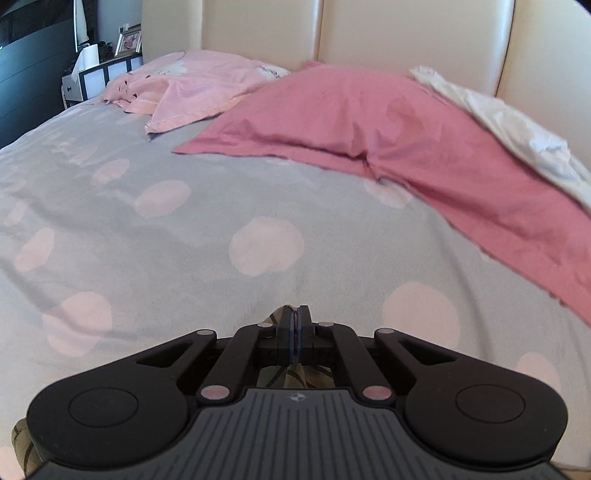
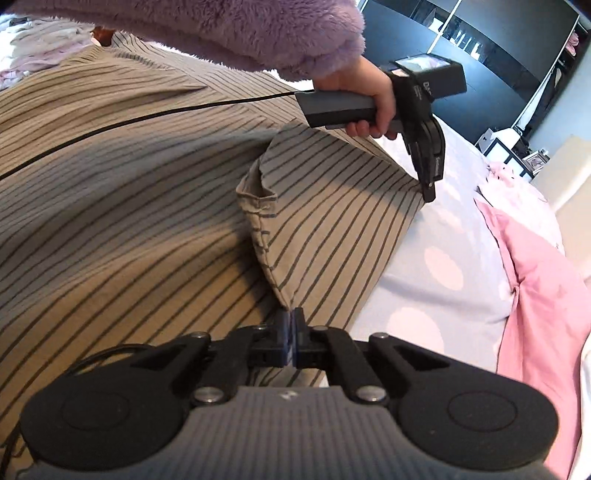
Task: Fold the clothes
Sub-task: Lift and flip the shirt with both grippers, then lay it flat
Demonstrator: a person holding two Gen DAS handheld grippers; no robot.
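Tan cotton garment with thin dark stripes [image 2: 147, 184] lies spread over the bed's grey duvet with pale pink dots [image 2: 443, 236], its near edge lifted into a slack flap. My right tool [image 2: 291, 332] is clenched on the hem at one corner of that flap; my left tool [image 2: 428, 184] is clenched on the other corner, fabric pinched between its pads [image 1: 286, 325] in its own view. Left hand [image 2: 369, 99] in a fuzzy lilac sleeve [image 2: 258, 33]. Deep pink pillow [image 1: 388, 122] and pale pink pillow [image 1: 192, 92] well beyond.

Judgement: fold in hand. Carry both corners level and together, keep the edge taut between them, lay it square on the stripes, mind the trailing black cable [image 2: 147, 118].
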